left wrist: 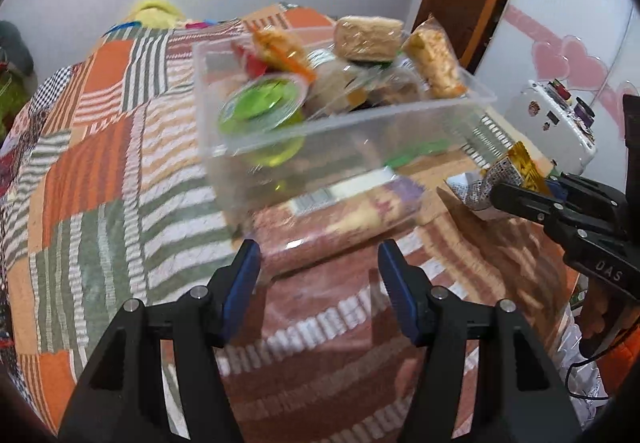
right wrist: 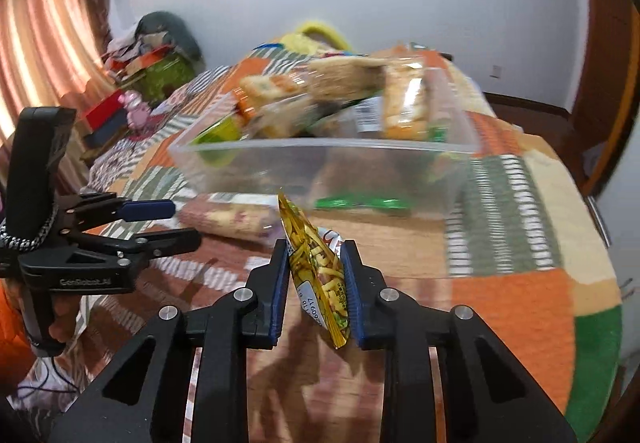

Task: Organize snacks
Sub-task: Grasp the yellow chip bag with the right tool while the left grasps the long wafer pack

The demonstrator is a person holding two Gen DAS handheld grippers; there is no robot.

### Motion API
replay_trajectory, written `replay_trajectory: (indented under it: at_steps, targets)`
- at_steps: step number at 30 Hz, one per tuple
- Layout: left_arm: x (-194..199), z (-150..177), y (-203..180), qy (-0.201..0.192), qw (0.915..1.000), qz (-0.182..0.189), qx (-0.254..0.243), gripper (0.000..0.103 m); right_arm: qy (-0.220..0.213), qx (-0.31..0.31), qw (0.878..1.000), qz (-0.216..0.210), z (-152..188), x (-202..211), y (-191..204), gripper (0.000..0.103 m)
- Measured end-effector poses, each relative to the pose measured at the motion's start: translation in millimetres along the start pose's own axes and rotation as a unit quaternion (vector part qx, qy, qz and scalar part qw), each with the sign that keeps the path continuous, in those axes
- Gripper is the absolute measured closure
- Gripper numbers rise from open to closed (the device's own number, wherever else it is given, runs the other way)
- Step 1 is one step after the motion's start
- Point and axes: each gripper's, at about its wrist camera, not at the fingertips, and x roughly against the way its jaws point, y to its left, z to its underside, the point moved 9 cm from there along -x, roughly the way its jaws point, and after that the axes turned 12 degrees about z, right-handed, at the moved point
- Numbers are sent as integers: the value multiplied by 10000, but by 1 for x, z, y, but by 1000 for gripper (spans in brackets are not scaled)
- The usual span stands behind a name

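Note:
A clear plastic bin (left wrist: pixel 400 115) (right wrist: pixel 320 151) sits on the patchwork bedspread, filled with snack packs and a green-lidded cup (left wrist: pixel 262 105). A long reddish biscuit pack (left wrist: pixel 336 219) (right wrist: pixel 228 219) lies on the bed just in front of the bin. My left gripper (left wrist: pixel 318 255) (right wrist: pixel 176 221) is open and empty, just short of that pack. My right gripper (right wrist: pixel 314 247) (left wrist: pixel 516 195) is shut on a small yellow snack packet (right wrist: pixel 316 263) (left wrist: pixel 516 163), held near the bin's front.
The patchwork bedspread (left wrist: pixel 100 163) (right wrist: pixel 520 283) covers the whole surface. A green wrapper (right wrist: pixel 360 201) lies by the bin's base. Boxes and clutter (right wrist: pixel 132 83) stand at the far left by the curtain. A white appliance (left wrist: pixel 552 123) sits to the right.

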Motion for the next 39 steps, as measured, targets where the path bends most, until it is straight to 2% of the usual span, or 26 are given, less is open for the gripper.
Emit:
replay_trajectory:
  at_steps: [4, 7, 9, 12, 15, 20, 26, 29, 31, 34, 37, 39]
  targets:
    - [-12, -11, -10, 68, 9997, 214, -77, 42, 45, -160, 9998, 80, 1, -1, -12, 80]
    - [-25, -17, -13, 124, 9996, 117, -225, 41, 142, -199, 9997, 65, 4, -4, -13, 78]
    - [-33, -20, -15, 177, 9993, 98, -306, 34, 166, -191, 9997, 63, 6, -5, -12, 77]
    - [-40, -24, -18, 246, 9991, 141, -330, 26, 264, -92, 9996, 15, 12, -7, -7, 69]
    - [-45, -24, -21, 336, 9984, 49, -463, 23, 264, -88, 9996, -24, 15, -5, -8, 59]
    - [-46, -19, -24, 462, 9972, 56, -583, 23, 274, -191, 9994, -103, 17, -2, -11, 54]
    - [-28, -4, -26, 492, 9979, 221, -356, 23, 334, -241, 9991, -74, 22, 0, -20, 50]
    - [-17, -10, -23, 358, 9985, 341, -239, 23, 340, -257, 9990, -99, 24, 3, -20, 45]
    - [-13, -21, -16, 202, 9992, 174, -299, 23, 305, -262, 9991, -99, 25, 6, -21, 42]
    - [-25, -27, -11, 301, 9988, 145, -371, 23, 280, -274, 9992, -96, 24, 8, -22, 40]
    - [-42, -19, -9, 560, 9977, 186, -337, 23, 269, -287, 9992, -91, 23, 9, -24, 38]
    - [-45, -12, -9, 596, 9975, 267, -269, 22, 261, -312, 9991, -99, 22, 10, -25, 36]
